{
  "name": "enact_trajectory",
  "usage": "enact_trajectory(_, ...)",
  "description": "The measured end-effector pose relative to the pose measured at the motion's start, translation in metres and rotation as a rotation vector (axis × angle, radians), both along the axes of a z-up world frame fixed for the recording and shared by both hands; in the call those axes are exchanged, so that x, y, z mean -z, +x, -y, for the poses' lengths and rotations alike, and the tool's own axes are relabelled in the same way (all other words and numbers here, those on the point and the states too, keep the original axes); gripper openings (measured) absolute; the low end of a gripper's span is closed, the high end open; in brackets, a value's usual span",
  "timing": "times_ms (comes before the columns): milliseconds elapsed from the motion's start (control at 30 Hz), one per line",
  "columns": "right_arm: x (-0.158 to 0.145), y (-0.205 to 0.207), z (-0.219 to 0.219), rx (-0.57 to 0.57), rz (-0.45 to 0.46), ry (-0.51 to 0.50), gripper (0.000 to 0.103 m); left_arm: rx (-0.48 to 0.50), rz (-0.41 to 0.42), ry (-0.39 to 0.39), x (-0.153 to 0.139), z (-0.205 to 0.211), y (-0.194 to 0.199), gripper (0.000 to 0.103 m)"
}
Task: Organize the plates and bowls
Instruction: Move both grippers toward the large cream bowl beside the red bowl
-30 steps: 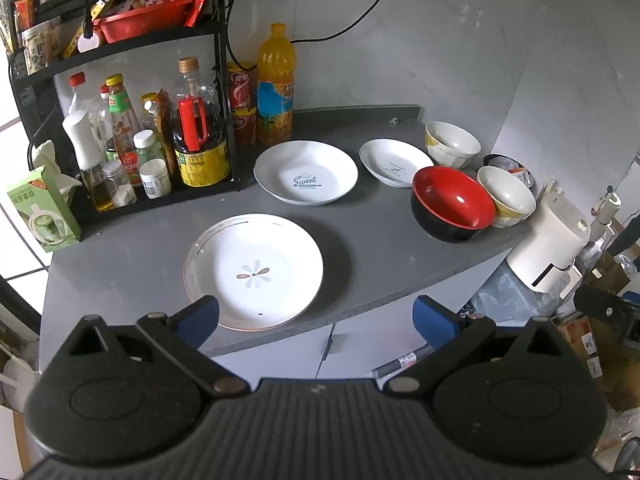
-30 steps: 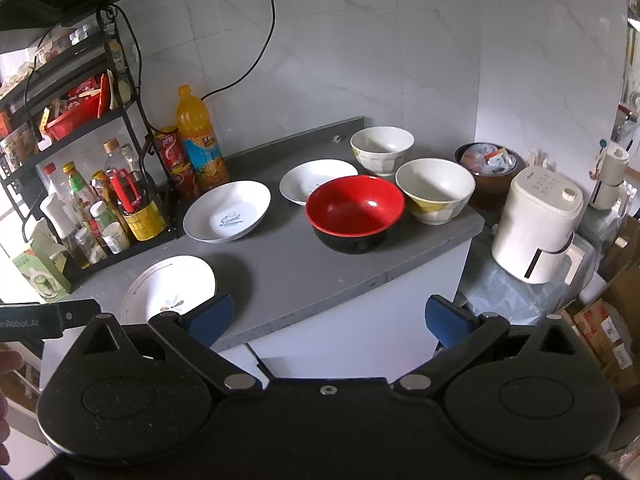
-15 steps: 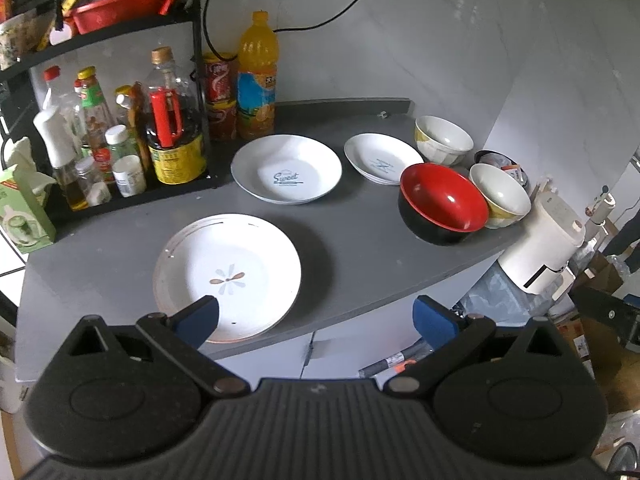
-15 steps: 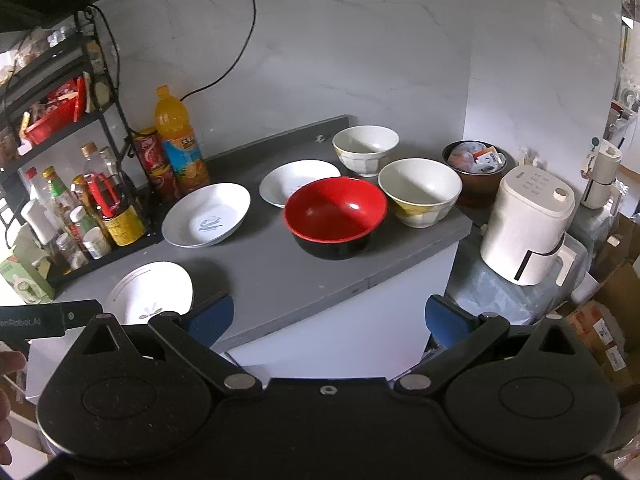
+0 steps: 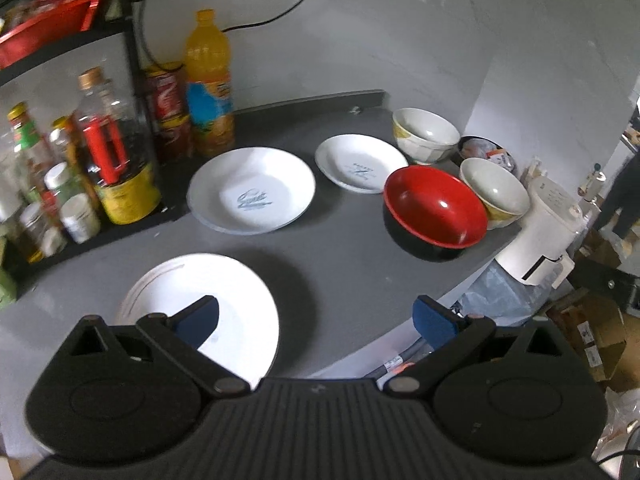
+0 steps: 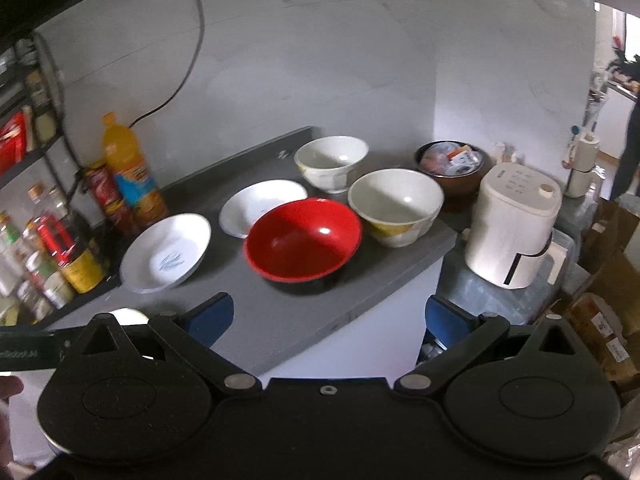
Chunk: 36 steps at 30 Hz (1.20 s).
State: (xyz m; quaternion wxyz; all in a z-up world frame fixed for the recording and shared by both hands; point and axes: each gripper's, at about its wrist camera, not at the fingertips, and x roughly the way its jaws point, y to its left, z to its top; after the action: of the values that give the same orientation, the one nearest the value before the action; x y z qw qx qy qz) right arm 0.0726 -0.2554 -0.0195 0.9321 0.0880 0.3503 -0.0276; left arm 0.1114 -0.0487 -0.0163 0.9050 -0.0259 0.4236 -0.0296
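Three white plates on grey counter [image 5: 344,248]: near plate [image 5: 224,300] at front edge under left gripper [image 5: 316,318], script plate [image 5: 252,196] mid, small plate [image 5: 360,168] behind. Red bowl [image 6: 304,240] touching cream bowl [image 6: 396,208]; white bowl [image 6: 332,162] at back. Both left gripper and right gripper [image 6: 328,314] jaws wide, empty. Orange bottle [image 5: 208,80] by condiment rack [image 5: 132,92]; white appliance [image 6: 516,224] right of counter.

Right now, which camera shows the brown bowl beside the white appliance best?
The right wrist view: the brown bowl shows whole, packets inside. In the left wrist view, the cream bowl hides its near side.
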Motion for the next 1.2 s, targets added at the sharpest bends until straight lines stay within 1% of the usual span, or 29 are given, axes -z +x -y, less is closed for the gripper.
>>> enact_trajectory(133, 0.006, 0.016, 0.004, 0.047, -0.014, 0.036, 0.103, 0.036, -0.004, -0.003, 0.002, -0.001, 0.028, 0.102)
enact_trajectory(267, 0.009, 0.029, 0.004, 0.092, -0.026, 0.020, 0.103, 0.065, -0.010, -0.013, 0.003, -0.005, 0.051, 0.102)
enact_trajectory(367, 0.012, 0.035, 0.007, 0.121, -0.039, 0.030, 0.103, 0.100, -0.025, -0.019, 0.006, -0.005, 0.067, 0.102)
enact_trajectory(467, 0.014, 0.042, 0.012, 0.134, -0.050, 0.037, 0.103, 0.122, -0.037, -0.017, 0.009, -0.004, 0.080, 0.102)
enact_trajectory(567, 0.016, 0.048, 0.016, 0.146, -0.056, 0.037, 0.103, 0.140, -0.038, -0.040, 0.011, 0.000, 0.090, 0.102)
enact_trajectory(667, 0.017, 0.055, 0.024, 0.164, -0.048, 0.059, 0.102, 0.141, -0.049, -0.056, 0.013, 0.005, 0.103, 0.101)
enact_trajectory(800, 0.019, 0.066, 0.033, 0.165, -0.044, 0.063, 0.101, 0.151, -0.066, -0.087, 0.017, 0.017, 0.121, 0.101)
enact_trajectory(933, 0.024, 0.078, 0.050, 0.185, -0.042, 0.075, 0.101, 0.167, -0.069, -0.086, 0.019, 0.037, 0.141, 0.101)
enact_trajectory(967, 0.026, 0.081, 0.055, 0.185, -0.040, 0.080, 0.096, 0.171, -0.072, -0.095, 0.020, 0.043, 0.147, 0.101)
enact_trajectory(1000, 0.028, 0.085, 0.061, 0.183, -0.035, 0.084, 0.090, 0.175, -0.071, -0.103, 0.020, 0.048, 0.153, 0.100)
enact_trajectory(1100, 0.036, 0.100, 0.077, 0.187, -0.048, 0.093, 0.084, 0.194, -0.062, -0.097, 0.021, 0.071, 0.169, 0.100)
enact_trajectory(1200, 0.043, 0.115, 0.095, 0.183, -0.056, 0.121, 0.079, 0.188, -0.061, -0.104, 0.023, 0.093, 0.186, 0.099)
